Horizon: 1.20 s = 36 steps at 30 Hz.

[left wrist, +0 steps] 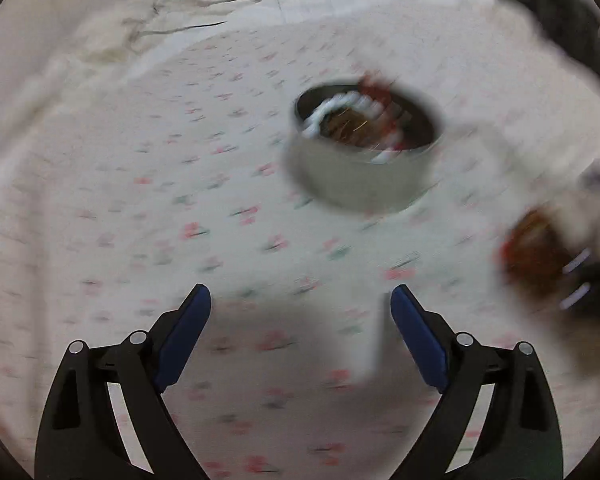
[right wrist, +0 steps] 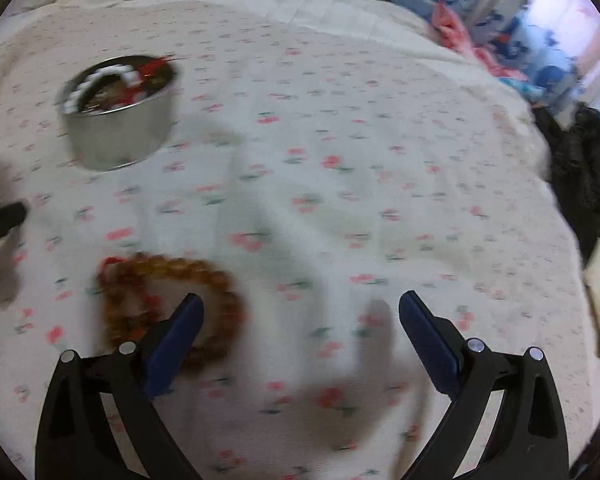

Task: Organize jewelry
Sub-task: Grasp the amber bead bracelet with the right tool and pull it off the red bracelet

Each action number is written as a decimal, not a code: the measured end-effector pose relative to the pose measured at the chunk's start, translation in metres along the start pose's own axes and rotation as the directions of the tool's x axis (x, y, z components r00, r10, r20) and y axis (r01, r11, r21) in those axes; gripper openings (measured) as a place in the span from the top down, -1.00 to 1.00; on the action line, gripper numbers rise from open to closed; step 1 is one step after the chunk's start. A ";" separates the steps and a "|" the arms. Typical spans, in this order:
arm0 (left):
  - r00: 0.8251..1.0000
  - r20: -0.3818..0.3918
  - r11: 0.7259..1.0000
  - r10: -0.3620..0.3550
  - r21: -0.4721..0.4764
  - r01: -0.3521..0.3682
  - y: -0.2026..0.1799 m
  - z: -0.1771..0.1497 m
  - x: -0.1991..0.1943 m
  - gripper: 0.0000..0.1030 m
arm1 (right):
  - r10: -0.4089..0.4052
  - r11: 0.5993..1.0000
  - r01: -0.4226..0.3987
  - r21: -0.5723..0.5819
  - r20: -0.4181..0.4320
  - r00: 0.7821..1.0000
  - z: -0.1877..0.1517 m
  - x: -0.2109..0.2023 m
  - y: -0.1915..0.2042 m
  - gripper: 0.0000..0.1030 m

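**Amber bracelet next, then the tin**

Your right gripper [right wrist: 300, 320] hangs over the floral sheet [right wrist: 340, 208] with its jaws wide apart and nothing between them. The amber bracelet [right wrist: 168, 304] lies flat on the sheet just at the left finger, partly hidden behind it, with a red cord or tassel at its far left edge. It looks like the last loose piece, so the step in hand is likely picking it up.

Shift the right gripper leftward until one side of the bead ring sits between the pads, then lower until the tips press lightly into the sheet. Close on the beads, not the cord. The sheet is soft and may bunch into the jaws, so close slowly and lift straight up.

Your left gripper [left wrist: 300, 312] is also spread and empty, with bare sheet below it. Keep it clear of the path.

Farther off stands the tin [right wrist: 120, 136], already holding white beads [right wrist: 100, 80] and something red; blur hides detail. Carry the bracelet over its rim and release low, so the beads coil inside rather than drape over the edge.
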<state>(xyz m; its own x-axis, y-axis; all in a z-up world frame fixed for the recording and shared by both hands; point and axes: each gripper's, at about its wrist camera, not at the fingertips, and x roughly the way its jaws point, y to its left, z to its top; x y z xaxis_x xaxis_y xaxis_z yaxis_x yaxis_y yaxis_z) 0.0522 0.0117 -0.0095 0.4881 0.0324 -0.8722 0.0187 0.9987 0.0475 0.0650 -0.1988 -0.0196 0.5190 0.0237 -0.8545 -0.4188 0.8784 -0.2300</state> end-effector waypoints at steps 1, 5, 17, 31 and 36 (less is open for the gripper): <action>0.993 0.012 0.993 -0.117 -0.022 0.117 -0.005 0.004 -0.004 -0.71 | -0.006 1.000 0.007 -0.018 0.006 1.000 0.001 0.000 0.003 -0.83; 0.978 -0.002 0.978 -0.207 0.014 0.207 -0.019 0.007 -0.001 -0.71 | 0.079 0.994 -0.075 -0.073 0.047 0.996 -0.002 -0.007 0.023 -0.83; 0.963 0.004 0.946 -0.270 -0.184 0.267 0.027 0.009 0.001 -0.71 | 0.144 0.986 -0.139 -0.095 0.048 0.988 -0.006 -0.013 0.027 -0.82; 0.962 -0.026 0.956 -0.272 -0.127 0.266 0.010 0.007 0.001 -0.71 | 0.419 0.907 -0.419 0.039 0.014 0.908 -0.010 -0.018 -0.002 0.76; 0.965 -0.052 0.964 -0.259 -0.081 0.254 -0.008 0.005 0.008 -0.71 | 0.478 0.864 -0.483 0.142 0.068 0.875 -0.014 -0.030 -0.025 0.76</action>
<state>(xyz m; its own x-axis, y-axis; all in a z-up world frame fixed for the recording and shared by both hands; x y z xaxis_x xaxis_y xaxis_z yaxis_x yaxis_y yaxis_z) 0.0600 0.0035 -0.0145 0.4203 -0.2249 -0.8791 0.0716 0.9740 -0.2150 0.0494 -0.2284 0.0056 0.3049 0.4736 -0.8263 -0.5071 0.8151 0.2801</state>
